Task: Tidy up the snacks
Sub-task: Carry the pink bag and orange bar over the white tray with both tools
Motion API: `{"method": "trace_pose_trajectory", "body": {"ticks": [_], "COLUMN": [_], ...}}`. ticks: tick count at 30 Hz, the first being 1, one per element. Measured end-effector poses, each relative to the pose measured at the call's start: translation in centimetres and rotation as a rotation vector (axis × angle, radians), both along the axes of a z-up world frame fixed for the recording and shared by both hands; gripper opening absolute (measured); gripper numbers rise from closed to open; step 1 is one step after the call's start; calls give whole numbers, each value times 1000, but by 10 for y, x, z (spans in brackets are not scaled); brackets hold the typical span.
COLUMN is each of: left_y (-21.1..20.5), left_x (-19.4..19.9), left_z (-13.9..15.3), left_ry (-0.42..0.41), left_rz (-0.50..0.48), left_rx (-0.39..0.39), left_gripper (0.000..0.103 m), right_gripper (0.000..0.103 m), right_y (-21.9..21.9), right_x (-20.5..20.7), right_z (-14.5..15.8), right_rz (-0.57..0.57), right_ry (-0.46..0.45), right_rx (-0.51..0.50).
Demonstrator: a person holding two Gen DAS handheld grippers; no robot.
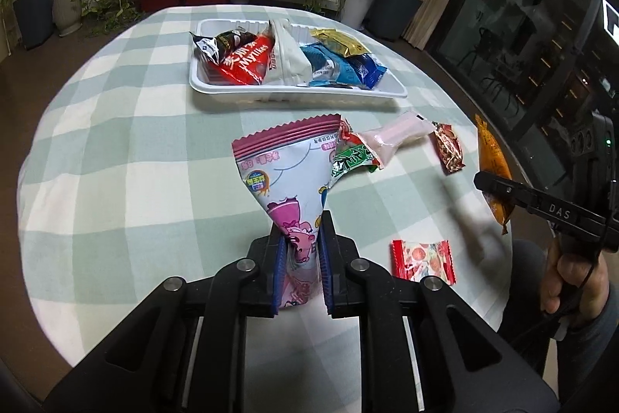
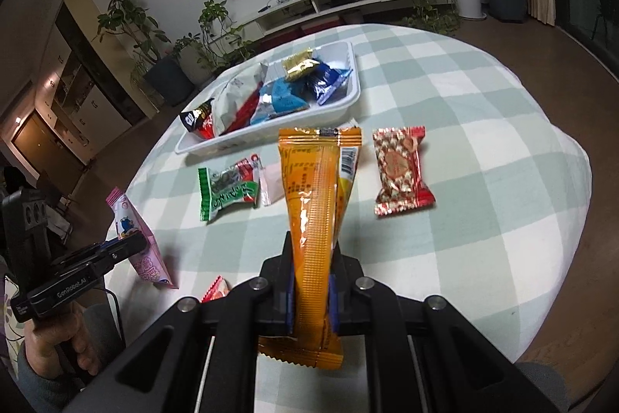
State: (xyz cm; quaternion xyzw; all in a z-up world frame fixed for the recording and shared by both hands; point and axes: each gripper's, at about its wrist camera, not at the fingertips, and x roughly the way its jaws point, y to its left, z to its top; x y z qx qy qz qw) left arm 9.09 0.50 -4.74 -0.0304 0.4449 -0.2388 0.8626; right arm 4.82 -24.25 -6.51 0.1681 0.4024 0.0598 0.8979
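Left gripper (image 1: 301,239): jaws closed on the lower end of the pink pouch (image 1: 288,173), which is held up off the tablecloth (image 1: 127,149), sealed top pointing toward the tray (image 1: 216,86). Right gripper (image 2: 312,277): jaws clamped on the orange packet (image 2: 315,204), also lifted clear, its crimped bottom edge hanging below the fingers.

On the tablecloth, near edge: a small red-and-white candy wrapper (image 1: 422,260) is seen just right of the left gripper. Further in, between the grippers and the tray, a green-and-red packet (image 2: 228,194) lies touching a pale pink sachet (image 1: 394,136); which overlaps which cannot be told. A red-and-gold wrapped candy (image 2: 402,171) lies apart from them, toward the right edge.

The white tray is set toward the far edge, divided into two compartments. Left compartment: a black packet (image 1: 222,45), a red bag (image 1: 245,64) and a white bag (image 1: 288,59) leaning on the divider. Right compartment: a gold packet (image 1: 336,39) and blue packets (image 1: 348,68), piled together.
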Motion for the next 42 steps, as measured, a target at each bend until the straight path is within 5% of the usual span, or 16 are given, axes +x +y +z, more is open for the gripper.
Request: {"method": "trace_pose_trajectory", "body": {"ticks": [10, 15, 26, 35, 42], "left_y": [1, 7, 23, 4, -13], "left_x": [5, 7, 55, 161, 230], "left_z": [-5, 2, 74, 105, 66], "left_ry": [2, 23, -54, -7, 89], "left_rz": [9, 6, -1, -48, -39], "left_rx": [-35, -117, -202, -149, -86], "left_gripper": [12, 11, 11, 12, 12], "right_gripper": [13, 13, 13, 13, 13], "right_y": [-4, -5, -12, 7, 31], "right_x": [1, 0, 21, 115, 211], "right_z": [-4, 2, 50, 116, 89], "right_rz": [-9, -8, 21, 116, 152], "right_ry": [4, -17, -92, -145, -23], "right_rx": [14, 29, 77, 94, 122]}}
